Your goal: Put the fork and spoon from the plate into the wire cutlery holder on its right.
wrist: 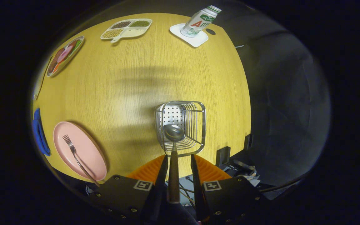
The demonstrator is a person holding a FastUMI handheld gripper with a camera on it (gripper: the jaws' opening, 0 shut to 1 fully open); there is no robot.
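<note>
The wire cutlery holder (181, 126) stands on the yellow wooden table (142, 78), just ahead of my fingertips. A metal spoon (173, 134) points bowl-first into the holder's mouth. Its handle runs back between my two fingers. My gripper (179, 160) is open: the handle lies close along the left finger (162, 170), and a clear gap separates it from the right finger (195, 170). Whether the bowl rests on the wires I cannot tell. The pink plate (87, 150) lies to the left of the holder with the fork (75, 154) on it, tines pointing away.
At the table's far side sit a divided tray of beans (127, 28), a plate of toy food (63, 55), and a bottle (200, 20) on a white coaster (188, 35). A blue object (39, 131) lies left of the pink plate. The table's right edge is close beside the holder.
</note>
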